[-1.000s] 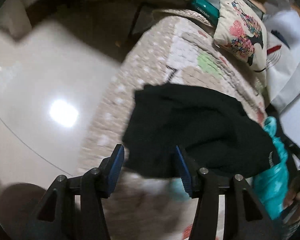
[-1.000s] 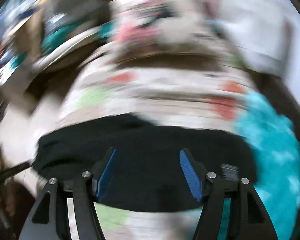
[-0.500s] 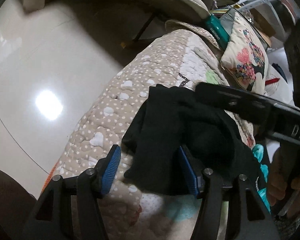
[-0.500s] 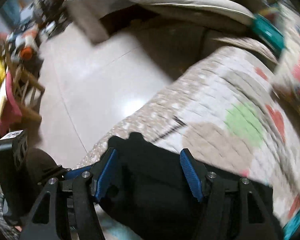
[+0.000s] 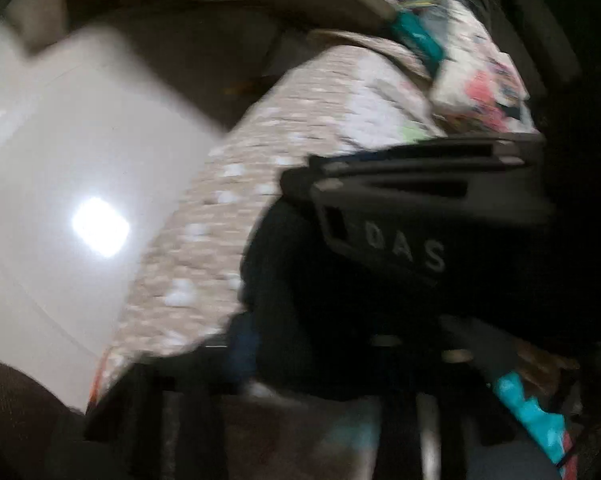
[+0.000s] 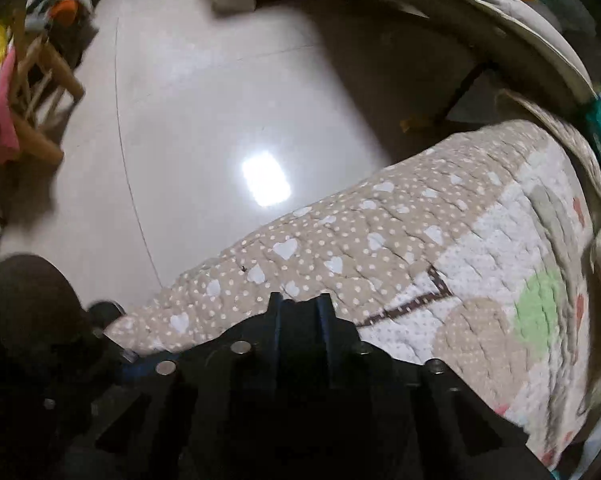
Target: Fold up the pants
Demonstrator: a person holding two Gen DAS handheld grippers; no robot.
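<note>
The black pants (image 5: 300,288) lie folded on a beige quilt (image 5: 220,208) with white hearts. In the blurred left wrist view my left gripper (image 5: 300,360) sits low at the pants' near edge; one blue pad (image 5: 242,350) shows, the other is hidden by dark cloth. The right gripper's body (image 5: 420,208) crosses above the pants. In the right wrist view my right gripper (image 6: 300,312) has its jaws closed together with black cloth (image 6: 236,340) bunched around them, over the quilt (image 6: 380,248).
A shiny pale floor (image 6: 204,120) lies beyond the quilt's edge. A wooden chair (image 6: 36,92) stands at far left. A floral pillow (image 5: 484,80) and a teal item (image 5: 416,38) sit at the quilt's far end. A turquoise cloth (image 5: 532,412) lies at lower right.
The right gripper has closed its jaws at the pants' edge and turned towards the floor. The left view has become blurred, with the right gripper now closer across it.
</note>
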